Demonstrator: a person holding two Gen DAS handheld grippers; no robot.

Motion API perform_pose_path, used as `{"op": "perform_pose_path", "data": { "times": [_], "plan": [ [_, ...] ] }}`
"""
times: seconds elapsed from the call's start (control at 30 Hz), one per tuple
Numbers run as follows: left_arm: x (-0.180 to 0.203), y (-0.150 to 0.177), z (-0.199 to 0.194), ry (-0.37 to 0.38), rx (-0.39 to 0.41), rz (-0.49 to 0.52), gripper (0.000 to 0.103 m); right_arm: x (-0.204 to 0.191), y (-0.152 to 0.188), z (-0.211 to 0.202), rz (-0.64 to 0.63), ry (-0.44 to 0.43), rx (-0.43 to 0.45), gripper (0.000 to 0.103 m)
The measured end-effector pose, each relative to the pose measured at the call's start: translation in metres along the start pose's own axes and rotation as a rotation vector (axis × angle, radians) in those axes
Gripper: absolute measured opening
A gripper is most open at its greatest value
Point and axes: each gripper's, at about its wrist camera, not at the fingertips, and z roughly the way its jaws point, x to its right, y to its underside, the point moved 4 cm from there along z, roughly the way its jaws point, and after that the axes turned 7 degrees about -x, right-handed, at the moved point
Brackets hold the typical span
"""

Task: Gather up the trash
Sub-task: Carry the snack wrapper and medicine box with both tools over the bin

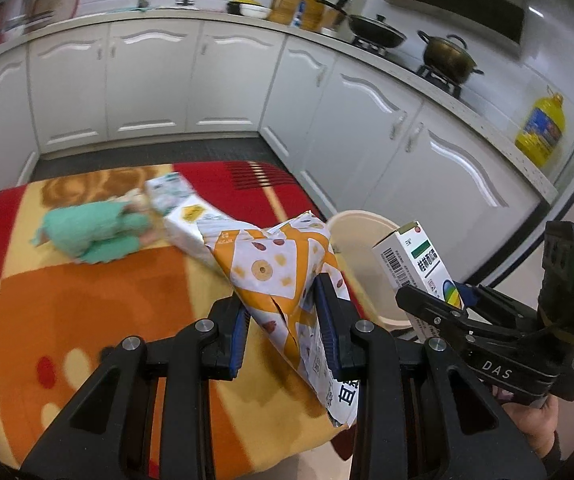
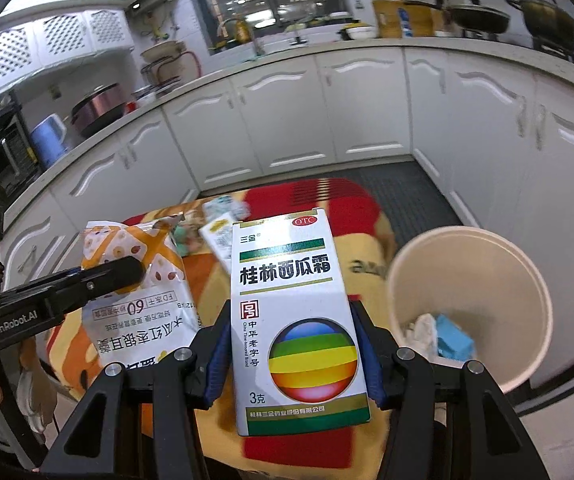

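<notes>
My left gripper (image 1: 283, 312) is shut on an orange-and-white snack bag (image 1: 275, 268), held above the orange and red cloth-covered table (image 1: 87, 320). The bag also shows in the right wrist view (image 2: 139, 304). My right gripper (image 2: 293, 340) is shut on a white medicine box (image 2: 291, 320) with a rainbow ball print; the box also shows in the left wrist view (image 1: 415, 260). A cream trash bin (image 2: 467, 264) stands to the right of the table, with white paper and a blue item inside. It shows behind the bag in the left wrist view (image 1: 363, 232).
A green cloth (image 1: 91, 232) and a white tissue pack (image 1: 183, 216) lie at the far side of the table. White kitchen cabinets (image 1: 227, 80) surround the area. Pots (image 1: 447, 56) stand on the stove and a yellow oil bottle (image 1: 541, 128) on the counter.
</notes>
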Motion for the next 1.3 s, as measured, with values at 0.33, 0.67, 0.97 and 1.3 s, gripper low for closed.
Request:
{"op": "perform_pose_path", "data": {
  "times": [0.33,0.67,0.97,1.3],
  "plan": [
    [0.050,-0.024,0.038,0.041,-0.032,0.070,0.029,0.065,0.007,-0.013,0.117,0.060,0.011,0.052],
    [0.087,-0.046,0.088,0.045,-0.067,0.098,0.029,0.121,0.015,-0.005,0.228,0.103,-0.011,0.052],
    [0.111,-0.050,0.143,0.012,-0.125,0.117,0.029,0.167,0.022,0.016,0.301,0.137,-0.049,0.052],
    [0.125,-0.048,0.179,-0.037,-0.150,0.157,0.029,0.197,0.029,0.040,0.347,0.156,-0.098,0.052]
  ]
}}
